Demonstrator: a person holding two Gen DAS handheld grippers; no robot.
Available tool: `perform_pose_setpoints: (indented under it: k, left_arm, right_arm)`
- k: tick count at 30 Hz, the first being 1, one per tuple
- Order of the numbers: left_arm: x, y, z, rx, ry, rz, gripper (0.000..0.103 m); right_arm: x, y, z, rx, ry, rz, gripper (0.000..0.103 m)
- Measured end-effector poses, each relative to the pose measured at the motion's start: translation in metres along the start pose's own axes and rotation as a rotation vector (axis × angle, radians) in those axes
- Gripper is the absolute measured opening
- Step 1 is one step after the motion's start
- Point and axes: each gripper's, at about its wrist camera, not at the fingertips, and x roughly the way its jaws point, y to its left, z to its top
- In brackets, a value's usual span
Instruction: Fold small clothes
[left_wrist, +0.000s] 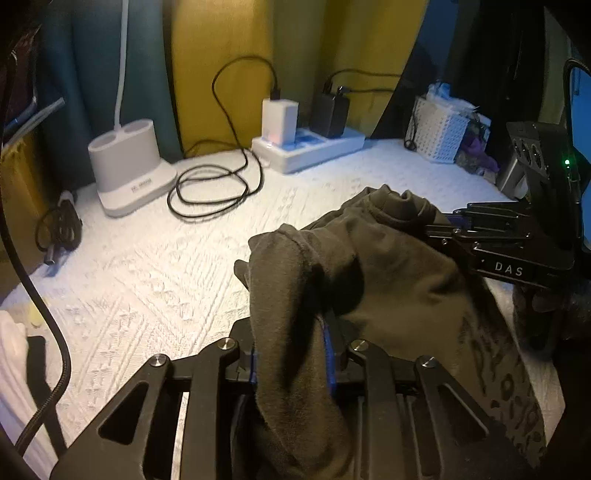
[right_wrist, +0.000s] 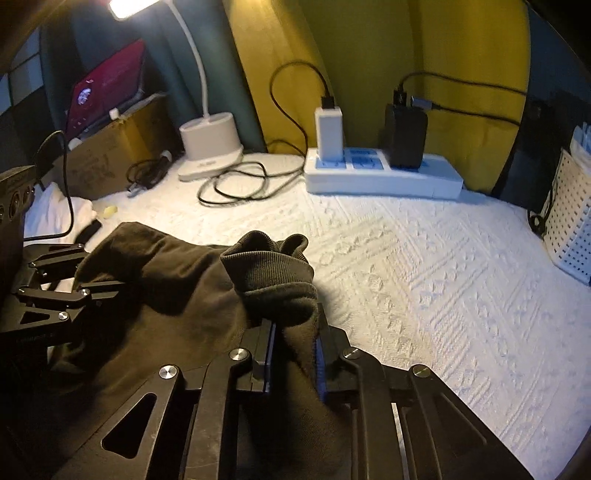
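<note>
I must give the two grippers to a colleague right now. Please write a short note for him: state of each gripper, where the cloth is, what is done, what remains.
Left gripper: shut on one bunched part of the dark olive knit garment.
Right gripper: shut on another part, near its ribbed cuff.
Position: the garment hangs crumpled between both grippers, above the white textured bedspread. A leopard-print cloth lies under it on the right.
Done: garment picked up with both grippers. No neat fold is visible.
Left: probably spread it flat on the bedspread, then fold it. Keep away from the black cables and white power strip at the back.
</note>
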Motion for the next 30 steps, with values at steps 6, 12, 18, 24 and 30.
perform_pose_setpoints:
  k: [6,12,18,24,30]
  left_arm:
    - [-0.019,-0.011,0.001,0.008,-0.052,0.011,0.020]
    - [-0.041,-0.017,0.000,0.009,-0.095,0.015,0.020]
    - [-0.067,-0.023,-0.002,0.008,-0.152,-0.005,0.020]
    - [-0.096,-0.030,-0.003,0.006,-0.217,-0.015,0.020]
    - [-0.132,-0.035,-0.005,-0.006,-0.290,-0.071,0.020]
  right_arm:
    - [-0.024,0.011,0.001,-0.029,-0.044,-0.010,0.016]
    - [-0.052,0.020,0.000,-0.045,-0.096,-0.019,0.016]
    - [-0.080,0.031,-0.005,-0.062,-0.149,-0.032,0.016]
    - [-0.110,0.042,-0.005,-0.074,-0.209,-0.043,0.015]
    - [-0.150,0.055,-0.003,-0.096,-0.285,-0.048,0.015]
